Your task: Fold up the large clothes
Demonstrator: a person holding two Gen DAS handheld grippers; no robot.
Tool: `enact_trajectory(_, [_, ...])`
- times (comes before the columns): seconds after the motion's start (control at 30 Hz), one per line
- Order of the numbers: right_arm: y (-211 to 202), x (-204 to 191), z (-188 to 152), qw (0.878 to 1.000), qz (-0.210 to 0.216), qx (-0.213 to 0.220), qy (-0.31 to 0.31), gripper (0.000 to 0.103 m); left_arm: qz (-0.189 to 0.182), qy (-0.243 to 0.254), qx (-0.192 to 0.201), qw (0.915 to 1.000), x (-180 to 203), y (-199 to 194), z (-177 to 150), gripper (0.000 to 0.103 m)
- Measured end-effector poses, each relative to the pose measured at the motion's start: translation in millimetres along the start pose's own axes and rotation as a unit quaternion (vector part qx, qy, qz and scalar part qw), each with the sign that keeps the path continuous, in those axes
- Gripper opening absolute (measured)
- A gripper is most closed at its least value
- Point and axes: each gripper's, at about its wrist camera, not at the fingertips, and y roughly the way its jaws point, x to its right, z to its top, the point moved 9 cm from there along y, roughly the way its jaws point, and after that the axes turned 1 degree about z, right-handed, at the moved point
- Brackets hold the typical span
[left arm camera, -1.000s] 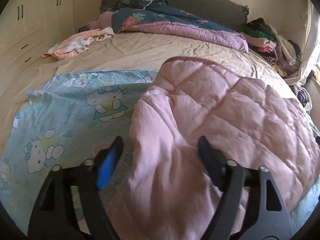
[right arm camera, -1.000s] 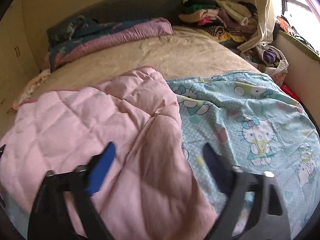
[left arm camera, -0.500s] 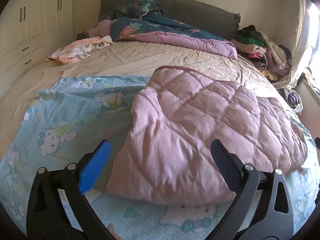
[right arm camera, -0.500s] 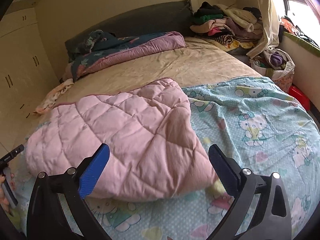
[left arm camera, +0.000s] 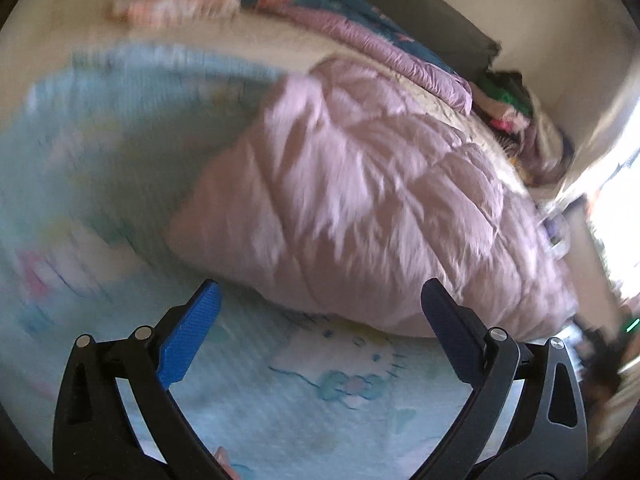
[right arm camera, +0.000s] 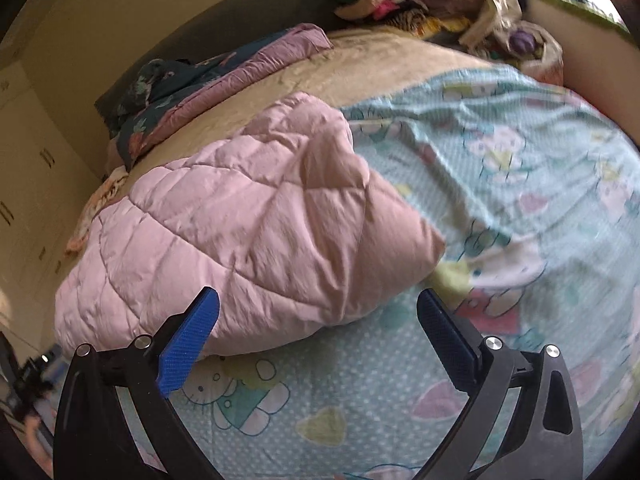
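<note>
Left tool [left arm camera: 320, 300] and right tool [right arm camera: 318, 304] both gape wide, holding nothing.

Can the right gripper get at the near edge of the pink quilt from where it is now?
Probably yes. The right gripper is open and empty, and the pink quilt has its folded near edge just ahead of the fingers, lying on the cartoon-print sheet. Nothing shows in between.
</note>
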Motion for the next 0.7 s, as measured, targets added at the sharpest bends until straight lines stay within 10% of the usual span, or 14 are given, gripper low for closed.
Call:
enact_trajectory(0.23, [26, 3, -5, 0.999, 0.011, -0.023, 0.034, 0.099, -0.059, -0.096, -0.016, 0.9936, -10, 27, 4, 0.093])
enact_trajectory(0.7, [65, 9, 6, 0.989, 0.09, -0.029, 0.113, 0.099, -0.05, -0.136, 0.018, 0.9893, -3, 70, 27, 0.095])
